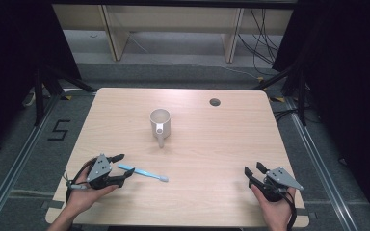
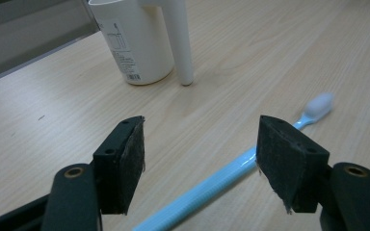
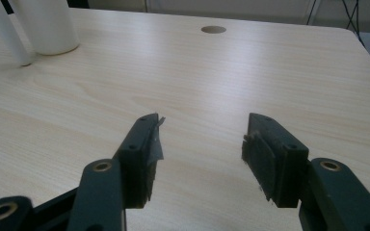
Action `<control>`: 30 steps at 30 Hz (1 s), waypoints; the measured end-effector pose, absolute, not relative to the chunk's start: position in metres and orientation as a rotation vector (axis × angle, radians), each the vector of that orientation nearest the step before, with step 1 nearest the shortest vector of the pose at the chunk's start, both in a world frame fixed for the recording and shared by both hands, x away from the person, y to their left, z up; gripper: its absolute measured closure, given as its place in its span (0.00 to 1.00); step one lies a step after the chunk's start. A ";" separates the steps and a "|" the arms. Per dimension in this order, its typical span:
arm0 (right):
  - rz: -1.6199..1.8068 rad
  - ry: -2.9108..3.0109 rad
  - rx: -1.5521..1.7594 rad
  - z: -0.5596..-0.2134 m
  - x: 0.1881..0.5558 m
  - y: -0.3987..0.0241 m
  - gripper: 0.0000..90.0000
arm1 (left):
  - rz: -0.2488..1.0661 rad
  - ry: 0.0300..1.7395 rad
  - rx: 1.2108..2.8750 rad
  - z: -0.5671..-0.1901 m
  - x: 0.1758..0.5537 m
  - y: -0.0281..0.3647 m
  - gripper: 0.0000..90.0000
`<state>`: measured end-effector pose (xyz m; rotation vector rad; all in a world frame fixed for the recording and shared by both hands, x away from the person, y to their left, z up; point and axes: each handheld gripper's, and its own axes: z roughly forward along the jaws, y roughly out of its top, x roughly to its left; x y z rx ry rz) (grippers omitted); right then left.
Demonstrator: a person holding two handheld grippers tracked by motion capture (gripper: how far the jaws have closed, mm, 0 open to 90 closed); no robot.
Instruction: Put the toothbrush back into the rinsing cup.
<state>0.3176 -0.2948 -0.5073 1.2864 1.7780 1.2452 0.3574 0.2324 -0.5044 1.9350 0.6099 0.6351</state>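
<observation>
A light blue toothbrush [image 1: 142,173] with a white head lies flat on the wooden table [image 1: 207,144], near its front left. My left gripper [image 1: 123,165] is open, its jaws standing on either side of the handle end without pressing it. In the left gripper view the toothbrush [image 2: 231,172] runs between the pads up to its bristle head at the right. A white cup [image 1: 160,123] with a long straight handle stands upright at the table's middle; it rises at the top of the left gripper view as the cup [image 2: 135,43]. My right gripper [image 1: 252,172] rests open at the front right, nothing between its jaws.
A round cable hole [image 1: 215,102] is cut in the table at the back right. The cup [image 3: 46,24] and its handle stand at the far left of the right gripper view. Black stands and cables are on the floor around the table.
</observation>
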 end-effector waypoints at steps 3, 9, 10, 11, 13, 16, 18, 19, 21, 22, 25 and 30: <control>1.237 1.793 1.264 -0.505 0.318 -0.296 0.52 | 0.622 0.576 2.003 -0.495 0.367 0.230 0.37; 1.230 1.821 1.234 -0.502 0.318 -0.297 0.52 | 0.583 0.420 2.208 -0.479 0.384 0.220 0.35; 1.232 1.828 1.249 -0.502 0.318 -0.295 0.52 | 0.574 0.397 2.217 -0.477 0.386 0.218 0.35; 1.234 1.832 1.292 -0.500 0.315 -0.293 0.52 | 0.555 0.372 2.238 -0.475 0.388 0.216 0.35; 1.231 1.831 1.264 -0.498 0.315 -0.292 0.52 | 0.519 0.326 2.266 -0.472 0.391 0.212 0.36; 1.225 1.840 1.246 -0.497 0.316 -0.292 0.52 | 0.467 0.247 2.349 -0.468 0.394 0.207 0.37; 1.213 1.842 1.221 -0.497 0.317 -0.292 0.51 | 0.426 0.223 2.388 -0.465 0.396 0.205 0.39; 1.214 1.849 1.222 -0.497 0.317 -0.292 0.51 | 0.407 0.206 2.432 -0.463 0.398 0.204 0.39; 1.228 1.858 1.282 -0.498 0.315 -0.289 0.51 | 0.385 0.182 2.497 -0.460 0.401 0.202 0.40; 1.243 1.846 1.271 -0.499 0.317 -0.288 0.51 | 0.362 0.177 2.535 -0.458 0.403 0.201 0.41; 1.212 1.868 1.222 -0.499 0.319 -0.291 0.51 | 0.291 0.207 2.633 -0.457 0.408 0.194 0.40; 1.227 1.881 1.268 -0.499 0.317 -0.288 0.50 | 0.275 0.094 2.738 -0.452 0.419 0.181 0.42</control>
